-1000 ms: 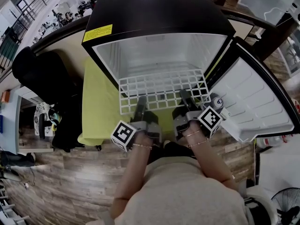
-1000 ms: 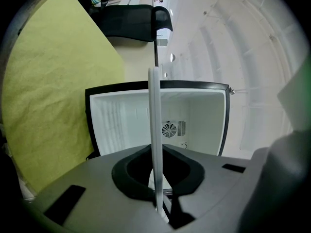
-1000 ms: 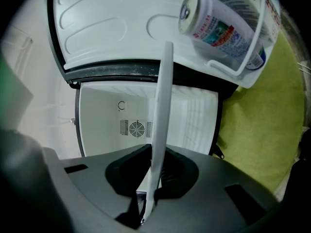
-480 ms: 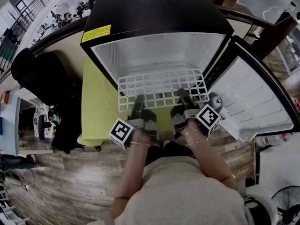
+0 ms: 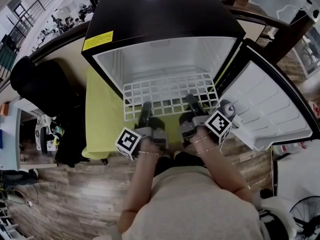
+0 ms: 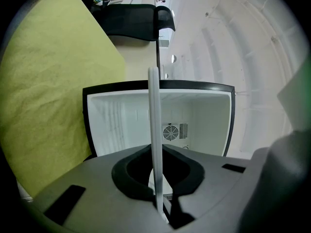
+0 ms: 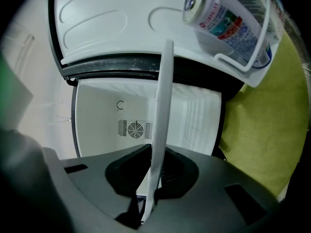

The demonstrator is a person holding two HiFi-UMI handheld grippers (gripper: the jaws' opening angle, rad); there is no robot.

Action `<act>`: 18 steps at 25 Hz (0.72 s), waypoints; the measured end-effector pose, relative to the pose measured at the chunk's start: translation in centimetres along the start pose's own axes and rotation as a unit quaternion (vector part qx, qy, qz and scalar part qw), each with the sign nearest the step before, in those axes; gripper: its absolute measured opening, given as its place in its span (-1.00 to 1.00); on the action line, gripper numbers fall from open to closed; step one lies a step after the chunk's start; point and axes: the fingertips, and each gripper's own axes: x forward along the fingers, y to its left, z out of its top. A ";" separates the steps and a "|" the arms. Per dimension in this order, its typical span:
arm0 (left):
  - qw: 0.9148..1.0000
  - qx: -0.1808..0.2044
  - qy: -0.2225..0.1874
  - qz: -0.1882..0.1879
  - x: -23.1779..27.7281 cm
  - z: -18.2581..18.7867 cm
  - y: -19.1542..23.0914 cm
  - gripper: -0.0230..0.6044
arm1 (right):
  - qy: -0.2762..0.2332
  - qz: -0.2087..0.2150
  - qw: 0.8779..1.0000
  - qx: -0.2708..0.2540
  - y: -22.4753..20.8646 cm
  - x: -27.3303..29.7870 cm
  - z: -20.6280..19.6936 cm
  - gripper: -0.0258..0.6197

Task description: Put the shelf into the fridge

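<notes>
A white wire shelf (image 5: 170, 94) is held level at the mouth of the small black fridge (image 5: 150, 24), its far edge just inside the white cavity (image 5: 165, 59). My left gripper (image 5: 145, 109) is shut on the shelf's near edge at the left, and my right gripper (image 5: 191, 103) is shut on it at the right. In the left gripper view the shelf (image 6: 155, 130) shows edge-on as a thin white bar between the jaws. The right gripper view shows the shelf (image 7: 160, 130) the same way, with the fridge's back wall and fan grille (image 7: 134, 129) behind.
The fridge door (image 5: 265, 109) stands open to the right, with a drink can (image 7: 228, 18) lying in its door rack. A yellow-green cloth (image 5: 102, 114) covers the surface under the fridge. A dark chair (image 5: 40, 84) stands at the left over wooden flooring.
Both grippers and the shelf have moved a little forward, toward the fridge's opening. The grips are unchanged.
</notes>
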 end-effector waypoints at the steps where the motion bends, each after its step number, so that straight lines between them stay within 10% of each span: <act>1: 1.000 0.001 0.000 0.001 0.1 0.1 0.1 -0.80 | -0.001 0.000 1.000 -0.001 0.0 0.2 0.0 -0.80; 18: 1.000 0.011 0.011 0.008 3.5 1.2 0.6 -0.80 | -0.008 0.003 1.000 -0.004 -0.1 3.7 1.0 -0.79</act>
